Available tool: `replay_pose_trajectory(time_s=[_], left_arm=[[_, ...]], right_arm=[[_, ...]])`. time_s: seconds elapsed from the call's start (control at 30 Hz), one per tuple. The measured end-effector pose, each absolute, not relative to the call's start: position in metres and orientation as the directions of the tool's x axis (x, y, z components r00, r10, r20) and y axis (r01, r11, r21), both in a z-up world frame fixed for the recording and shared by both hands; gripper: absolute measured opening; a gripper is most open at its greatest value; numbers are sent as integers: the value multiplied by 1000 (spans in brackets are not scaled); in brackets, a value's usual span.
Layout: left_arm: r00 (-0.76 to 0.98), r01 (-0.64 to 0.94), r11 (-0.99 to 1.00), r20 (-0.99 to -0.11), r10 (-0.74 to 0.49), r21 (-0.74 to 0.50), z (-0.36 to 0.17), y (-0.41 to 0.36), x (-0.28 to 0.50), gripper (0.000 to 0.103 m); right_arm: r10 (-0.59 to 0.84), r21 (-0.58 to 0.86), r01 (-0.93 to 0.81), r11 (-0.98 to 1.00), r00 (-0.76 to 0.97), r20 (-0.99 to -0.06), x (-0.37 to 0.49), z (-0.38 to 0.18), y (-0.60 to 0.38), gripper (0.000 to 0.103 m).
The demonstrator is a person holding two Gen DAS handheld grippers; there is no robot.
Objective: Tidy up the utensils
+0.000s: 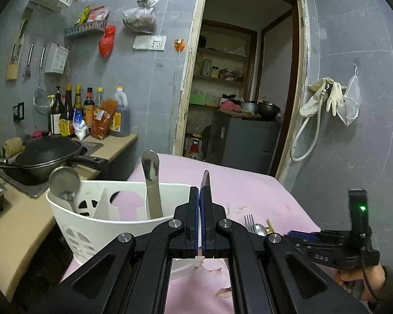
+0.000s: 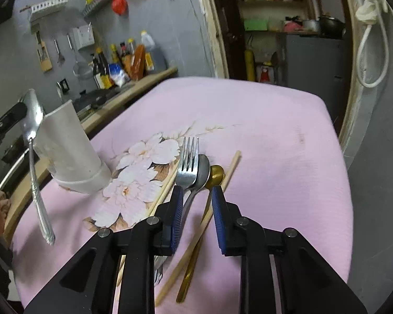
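Left wrist view: the left gripper (image 1: 199, 204), its pads clamped on a silver spoon (image 2: 32, 162) (seen edge-on here), is poised beside a white utensil holder (image 1: 97, 225) already containing a ladle (image 1: 64, 183) and a flat spatula (image 1: 152, 183). Right of the holder on the pink floral tablecloth (image 2: 262, 130), the right gripper (image 2: 196, 198), jaws apart and holding nothing, hovers over a fork (image 2: 187, 164), a grey spoon (image 2: 203, 170), a gold spoon (image 2: 216, 174) and wooden chopsticks (image 2: 230, 167) lying bunched together.
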State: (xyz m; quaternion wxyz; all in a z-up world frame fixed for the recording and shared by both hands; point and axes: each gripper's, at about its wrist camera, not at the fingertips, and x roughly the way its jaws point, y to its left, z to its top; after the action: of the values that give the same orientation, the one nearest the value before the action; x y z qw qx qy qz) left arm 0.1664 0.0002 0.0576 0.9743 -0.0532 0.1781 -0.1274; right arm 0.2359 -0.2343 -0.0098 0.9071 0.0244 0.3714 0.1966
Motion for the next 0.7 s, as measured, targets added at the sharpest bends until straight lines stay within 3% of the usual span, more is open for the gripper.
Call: replay_pose_trajectory(time_s=[0.27, 0.43, 0.7], left_arm=[[885, 248, 956, -365, -288, -154, 47, -9, 172, 0], [890, 251, 957, -353, -288, -148, 45, -10, 172, 0], [883, 256, 952, -359, -302, -171, 43, -4, 175, 0]], right_arm=[[337, 93, -388, 917, 628, -701, 273, -5, -208, 21], [286, 58, -365, 929, 612, -737, 290, -16, -185, 43], [219, 28, -306, 952, 610, -762, 313, -25, -166, 43]])
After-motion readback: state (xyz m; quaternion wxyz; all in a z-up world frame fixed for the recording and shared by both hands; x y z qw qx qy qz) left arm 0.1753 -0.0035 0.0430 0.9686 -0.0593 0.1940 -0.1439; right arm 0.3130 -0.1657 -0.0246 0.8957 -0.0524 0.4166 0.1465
